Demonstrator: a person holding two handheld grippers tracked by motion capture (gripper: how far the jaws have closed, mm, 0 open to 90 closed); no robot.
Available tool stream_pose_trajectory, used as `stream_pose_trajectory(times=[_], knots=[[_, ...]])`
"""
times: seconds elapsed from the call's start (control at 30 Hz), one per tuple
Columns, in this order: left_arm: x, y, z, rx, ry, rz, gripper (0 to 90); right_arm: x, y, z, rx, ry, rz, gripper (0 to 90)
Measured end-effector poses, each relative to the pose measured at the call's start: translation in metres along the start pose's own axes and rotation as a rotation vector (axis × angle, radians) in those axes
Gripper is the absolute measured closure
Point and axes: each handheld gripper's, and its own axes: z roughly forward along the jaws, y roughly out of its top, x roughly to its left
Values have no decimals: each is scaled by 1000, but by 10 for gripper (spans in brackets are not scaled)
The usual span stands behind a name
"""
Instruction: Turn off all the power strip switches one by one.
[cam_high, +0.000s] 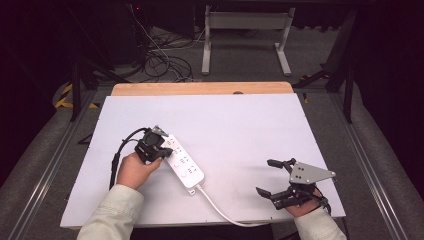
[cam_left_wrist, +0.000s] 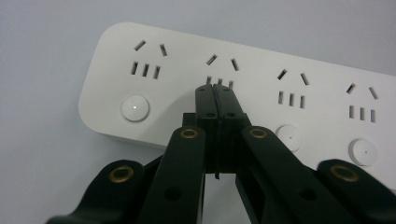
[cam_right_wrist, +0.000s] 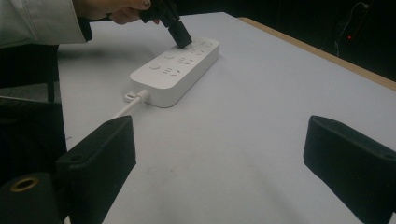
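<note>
A white power strip (cam_high: 183, 163) lies flat on the white table top (cam_high: 240, 125), left of the middle and a little nearer the person's edge, set on a slant so that its far end points up and left in the high view. Its top carries four groups of sockets in a row, each with a round white button (cam_left_wrist: 135, 108) beside it. From its near end a white cable (cam_high: 220, 209) runs off over the near edge of the table.

The left gripper (cam_high: 161, 151) stands over the far part of the strip, held in the person's left hand (cam_high: 134, 169), whose pale sleeve (cam_high: 112, 215) comes in from the bottom. Its two black jaws are pressed together with nothing between them, and in the left gripper view their joined tips (cam_left_wrist: 216, 95) sit on the strip's top face at the second group of sockets, just beside the slots; whether they press down I cannot tell. A black cable (cam_high: 120, 150) loops from this gripper across the table.

The right gripper (cam_high: 274, 177) rests well apart, near the right front corner of the table, in the person's right hand (cam_high: 302, 206). Its jaws stand wide apart and hold nothing; only bare table lies between them, with the strip farther off
</note>
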Motion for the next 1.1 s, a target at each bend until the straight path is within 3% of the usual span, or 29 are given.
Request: stream_pose_trajectory(times=[0.27,0.4,0.53,0.9,1.1], knots=[[-3,-1,0,-4,20,7,900,1,0,0,0,0,-3,97],[-2,-1,0,-6,9,-12,900,1,0,0,0,1,-4,97],[-6,-1,1,-7,39,9,900,1,0,0,-1,0,-1,97],[-7,-3,1,-16,42,-1,900,1,0,0,-1,1,-1,97],[-12,-2,2,-7,72,21,900,1,1,0,-1,1,-6,97]])
